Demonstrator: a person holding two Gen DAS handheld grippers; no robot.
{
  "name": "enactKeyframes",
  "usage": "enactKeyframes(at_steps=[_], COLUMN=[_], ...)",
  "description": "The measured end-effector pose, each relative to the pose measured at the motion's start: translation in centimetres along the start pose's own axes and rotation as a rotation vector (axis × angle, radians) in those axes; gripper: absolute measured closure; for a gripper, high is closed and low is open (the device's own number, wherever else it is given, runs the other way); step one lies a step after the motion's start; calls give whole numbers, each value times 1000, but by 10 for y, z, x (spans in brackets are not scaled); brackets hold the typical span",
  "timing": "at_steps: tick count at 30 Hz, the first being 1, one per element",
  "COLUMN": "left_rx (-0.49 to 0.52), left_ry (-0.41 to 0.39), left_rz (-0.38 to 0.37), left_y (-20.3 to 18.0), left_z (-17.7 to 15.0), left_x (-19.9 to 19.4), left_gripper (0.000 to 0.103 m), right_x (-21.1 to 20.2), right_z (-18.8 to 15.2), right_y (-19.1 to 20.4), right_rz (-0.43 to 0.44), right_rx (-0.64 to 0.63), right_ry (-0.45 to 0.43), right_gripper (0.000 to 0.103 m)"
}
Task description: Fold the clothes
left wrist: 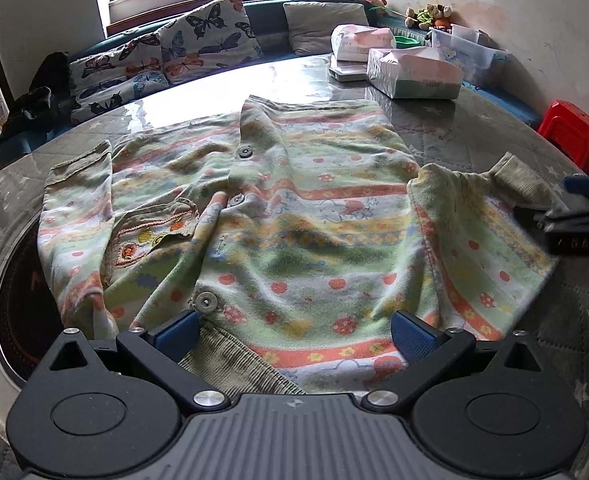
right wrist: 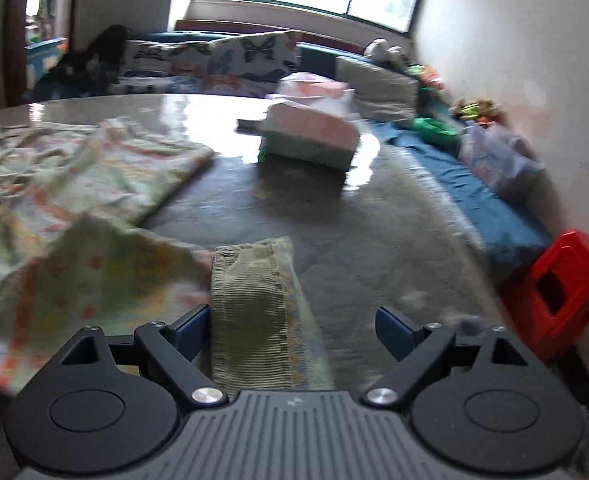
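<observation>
Fold was barely started. The shirt (left wrist: 278, 216) lay face up and mostly spread on the tabletop (left wrist: 474, 128), buttons showing down the placket, body still wrinkled and not squared off.

Left gripper (left wrist: 294, 330) sat at the near edge of the shirt, jaws spread wide, collar end and striped cloth lying between them and just ahead. Pads weren't pressing on anything, so no grip there.

Right gripper (right wrist: 294, 330) was also spread wide. The ribbed cuff (right wrist: 250, 312) of the right sleeve (left wrist: 474, 232) lay between its jaws, close against the left pad, clear of the right one. Not pinched as far as I could tell; that view was blurred, so fine contact is uncertain. In the left wrist view this gripper showed off to the far right of the left one, just beside the cuff end.

Done so far, judging by the lay: the left sleeve (left wrist: 78, 184) looked turned in along its side of the body, well ahead and left of the left gripper. Right sleeve was still out to the side, bunched, not folded across.

Left to do, my read: bring the right sleeve in, smooth the body, then fold it up. Early stage.

Tissue boxes (left wrist: 410, 74) sat far ahead of both grippers, clear of the shirt.
</observation>
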State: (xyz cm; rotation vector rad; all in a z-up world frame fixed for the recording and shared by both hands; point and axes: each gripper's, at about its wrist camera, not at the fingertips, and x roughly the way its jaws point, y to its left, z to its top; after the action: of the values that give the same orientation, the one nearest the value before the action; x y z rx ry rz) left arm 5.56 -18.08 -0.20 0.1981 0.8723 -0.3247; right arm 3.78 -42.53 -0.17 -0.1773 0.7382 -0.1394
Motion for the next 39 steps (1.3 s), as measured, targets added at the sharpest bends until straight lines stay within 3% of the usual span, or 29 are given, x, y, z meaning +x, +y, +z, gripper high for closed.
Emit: enactKeyframes(at_steps=[3, 6, 10, 16, 22, 28, 31, 34, 39], left_rx=[2, 5, -7, -18, -45, -87, -95, -92, -120], left_ry=[2, 2, -4, -15, -26, -14, -4, 3, 2], left_rz=[2, -4, -4, 6, 21, 51, 57, 61, 49], left_y=[0, 0, 3, 8, 20, 38, 44, 47, 57], left_z=[0, 0, 3, 6, 12, 11, 7, 2, -7], left_x=[2, 1, -2, -4, -3, 3, 5, 6, -4], left_gripper=[0, 0, 0, 0, 0, 0, 0, 0, 0], right_x=[-2, -10, -15, 7, 21, 14, 15, 11, -4], right_z=[5, 12, 18, 16, 4, -6, -7, 1, 35], right_y=[-18, -32, -25, -6, -23, -37, -42, -37, -1], right_rz=[-113, -127, -2, 158, 168, 76, 74, 33, 153], right_rx=[-15, 28, 67, 102, 157, 169, 188, 182, 92], right_ry=[-18, -44, -68, -21, 38, 69, 86, 83, -4], right_gripper=[13, 13, 13, 14, 14, 11, 9, 12, 12])
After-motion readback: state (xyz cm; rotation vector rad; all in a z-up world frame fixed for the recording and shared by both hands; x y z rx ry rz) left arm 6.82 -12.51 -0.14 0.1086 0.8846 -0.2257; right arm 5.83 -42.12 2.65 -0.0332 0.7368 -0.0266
